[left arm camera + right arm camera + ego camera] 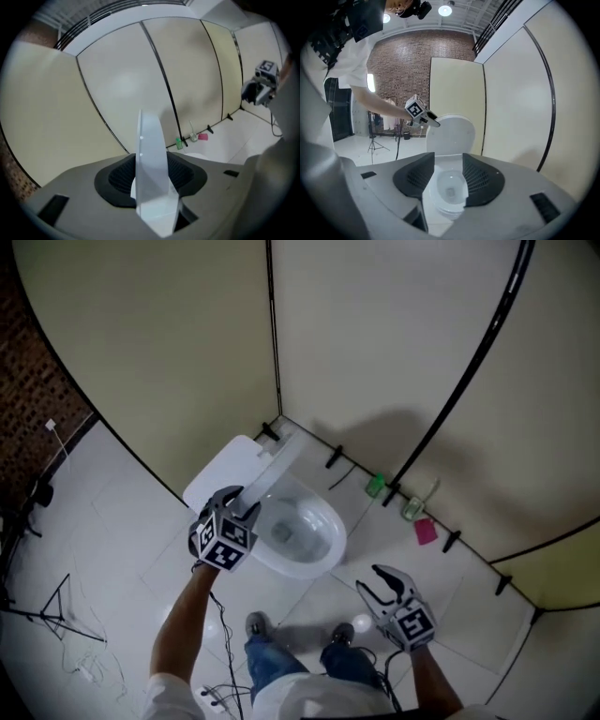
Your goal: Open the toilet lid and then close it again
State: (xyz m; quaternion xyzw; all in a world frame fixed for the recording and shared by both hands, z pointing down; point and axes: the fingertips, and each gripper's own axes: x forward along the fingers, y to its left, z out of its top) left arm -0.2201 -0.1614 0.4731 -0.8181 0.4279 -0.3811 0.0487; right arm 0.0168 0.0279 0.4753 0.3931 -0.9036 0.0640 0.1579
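While my left gripper (246, 504) is clamping its jaws tight on the upper rim of the toilet lid (222, 475), the lid is standing upright against the partition wall (169, 352), behind the open bowl (302, 532). My right gripper (382, 583) is hovering in front of the bowl, apart from it, jaws standing narrowly apart and holding nothing.

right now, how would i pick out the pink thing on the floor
Find the white toilet by the cream partition wall. Along the wall's foot, to the toilet's right in the head view, sit three items. The pink thing is farthest from the toilet, past a green bottle and a clear bottle.
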